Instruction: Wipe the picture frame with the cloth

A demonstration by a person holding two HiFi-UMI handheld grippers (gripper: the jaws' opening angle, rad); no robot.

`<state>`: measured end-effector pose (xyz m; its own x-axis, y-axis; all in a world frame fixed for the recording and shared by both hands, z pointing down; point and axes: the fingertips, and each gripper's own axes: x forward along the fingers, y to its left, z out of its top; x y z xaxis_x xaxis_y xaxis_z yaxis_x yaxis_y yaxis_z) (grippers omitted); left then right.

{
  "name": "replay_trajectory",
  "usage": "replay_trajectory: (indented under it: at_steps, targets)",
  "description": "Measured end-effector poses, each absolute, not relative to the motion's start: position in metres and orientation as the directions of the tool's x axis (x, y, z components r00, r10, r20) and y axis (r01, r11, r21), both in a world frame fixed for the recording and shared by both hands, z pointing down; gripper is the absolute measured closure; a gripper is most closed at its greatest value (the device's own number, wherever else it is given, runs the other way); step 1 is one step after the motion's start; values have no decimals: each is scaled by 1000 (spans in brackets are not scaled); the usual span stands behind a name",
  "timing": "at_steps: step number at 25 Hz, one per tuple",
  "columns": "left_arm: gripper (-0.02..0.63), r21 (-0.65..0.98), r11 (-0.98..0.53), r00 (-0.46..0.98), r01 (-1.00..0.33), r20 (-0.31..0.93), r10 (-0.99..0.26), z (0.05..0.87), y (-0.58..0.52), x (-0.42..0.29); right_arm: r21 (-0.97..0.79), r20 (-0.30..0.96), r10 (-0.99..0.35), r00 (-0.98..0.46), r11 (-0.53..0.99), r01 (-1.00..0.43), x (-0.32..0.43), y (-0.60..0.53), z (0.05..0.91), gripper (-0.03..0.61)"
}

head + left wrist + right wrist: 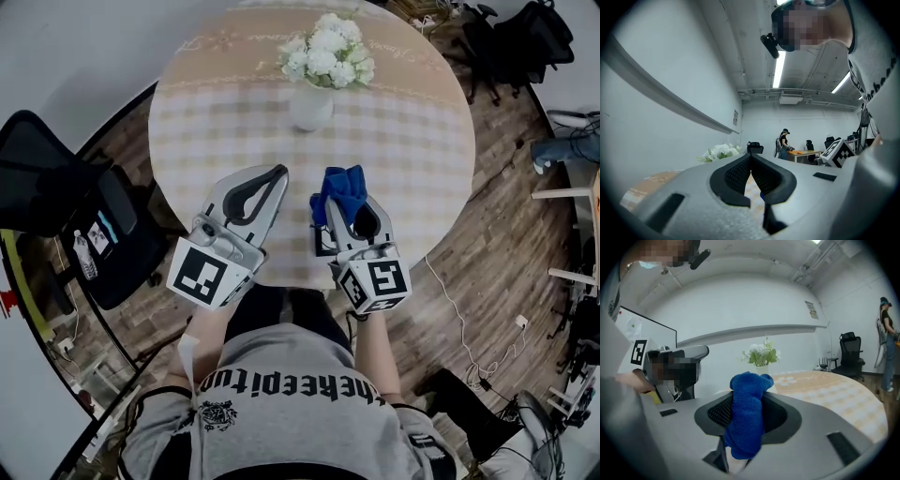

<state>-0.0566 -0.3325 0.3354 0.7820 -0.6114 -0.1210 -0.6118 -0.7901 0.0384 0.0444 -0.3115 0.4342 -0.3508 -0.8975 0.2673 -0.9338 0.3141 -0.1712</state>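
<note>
Head view gives me a plank floor (pixel 487 262) around a round worktop (pixel 412 141) under pale checked covering, with a white vase (pixel 311 105) of white flowers. My left gripper (pixel 279 173) hovers over the near edge, its ribbed jaws pressed together on nothing. Beside it, my right gripper (pixel 352 202) pinches the fuzzy blue cloth (pixel 339 186), bunched upright. A dark-edged flat thing (pixel 322 246) lies half hidden beneath it.

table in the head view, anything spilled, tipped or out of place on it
Nothing stands out. The vase stands upright with its white flowers, the checked tablecloth lies flat, and nothing is spilled. The blue cloth is bunched in the jaws of the right gripper.
</note>
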Motion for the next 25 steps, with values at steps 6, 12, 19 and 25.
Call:
replay_trajectory:
  at_steps: [6,12,19,25]
  targets:
    - [597,87,-801,797,-592,-83,-598,359,-348,-55,-213,364,-870,-333,270,-939,48,-313,481,430]
    - [597,142,-791,796,-595,-35,-605,378,-354,-56,-232,461,-825,-327,243,-942,51,-308,522,430]
    - [597,142,-768,773,-625,-25,-634,386,-360,-67,-180,622,-715,-319,265,-947,45,-312,572,425]
    - [597,115,-753,754,-647,-45,-655,385,-363,-74,-85,742,-616,-263,303,-949,38,-316,607,430]
